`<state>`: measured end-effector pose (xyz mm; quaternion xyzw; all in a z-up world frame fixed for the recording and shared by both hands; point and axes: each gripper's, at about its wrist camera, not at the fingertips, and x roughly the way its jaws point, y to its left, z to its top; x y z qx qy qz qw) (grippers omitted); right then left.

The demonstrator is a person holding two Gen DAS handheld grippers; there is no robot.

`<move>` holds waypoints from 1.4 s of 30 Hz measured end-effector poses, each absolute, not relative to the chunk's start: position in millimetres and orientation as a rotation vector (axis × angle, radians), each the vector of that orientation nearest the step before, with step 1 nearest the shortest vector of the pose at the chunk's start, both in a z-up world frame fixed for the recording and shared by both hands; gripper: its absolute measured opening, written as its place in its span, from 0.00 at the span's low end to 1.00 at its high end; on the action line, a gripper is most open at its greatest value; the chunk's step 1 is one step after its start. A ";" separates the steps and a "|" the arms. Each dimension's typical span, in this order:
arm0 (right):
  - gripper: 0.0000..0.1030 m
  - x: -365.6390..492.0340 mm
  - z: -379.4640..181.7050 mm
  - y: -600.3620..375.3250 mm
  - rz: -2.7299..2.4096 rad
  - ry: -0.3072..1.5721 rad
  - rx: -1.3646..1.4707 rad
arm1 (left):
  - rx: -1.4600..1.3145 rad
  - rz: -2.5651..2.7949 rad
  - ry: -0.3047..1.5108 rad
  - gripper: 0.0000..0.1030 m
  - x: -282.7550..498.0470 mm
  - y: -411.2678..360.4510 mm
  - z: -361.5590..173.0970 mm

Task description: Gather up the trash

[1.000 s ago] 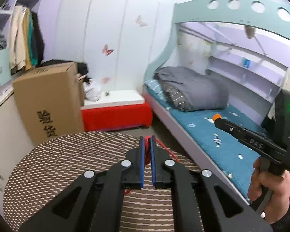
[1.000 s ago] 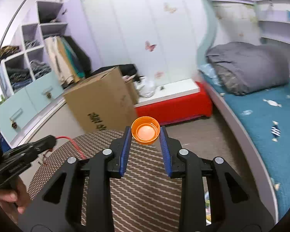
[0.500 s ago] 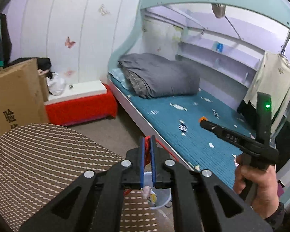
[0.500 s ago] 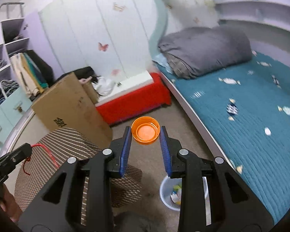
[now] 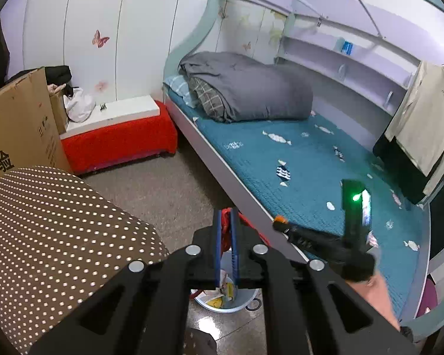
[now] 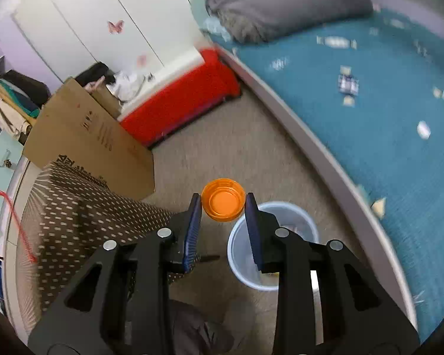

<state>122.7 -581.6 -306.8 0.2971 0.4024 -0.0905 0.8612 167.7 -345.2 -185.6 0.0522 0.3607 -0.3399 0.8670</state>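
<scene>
My right gripper (image 6: 223,204) is shut on an orange bottle cap (image 6: 223,199), held just above and left of the pale blue trash bin (image 6: 305,222) on the floor. My left gripper (image 5: 226,217) is shut on a red string (image 5: 225,224) that trails down over the same bin (image 5: 242,303), which holds some wrappers. In the left wrist view the right gripper (image 5: 279,221) shows with the cap at its tip. The string also shows at the left edge of the right wrist view (image 6: 14,222).
A round table with a brown dotted cloth (image 5: 44,222) lies to the left. A cardboard box (image 6: 88,142) and a red bench (image 5: 118,142) stand behind it. The bed with a teal cover (image 5: 310,177) and a grey duvet (image 5: 245,88) runs along the right.
Both grippers swung right, away from the table, and tilted down toward the floor. The bin has come into view beneath them. Both grips are unchanged.
</scene>
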 end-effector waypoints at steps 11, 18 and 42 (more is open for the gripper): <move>0.85 125.2 -359.4 -620.5 -0.232 0.877 0.804 | 0.205 -0.702 0.883 0.06 195.2 -404.7 -238.7; 0.87 105.5 -326.5 -639.1 -0.249 0.769 0.803 | 0.260 -0.717 0.958 0.08 209.8 -433.0 -263.4; 0.94 74.7 -245.6 -602.1 -0.289 0.664 0.687 | 0.243 -0.625 0.860 0.92 180.5 -402.7 -208.3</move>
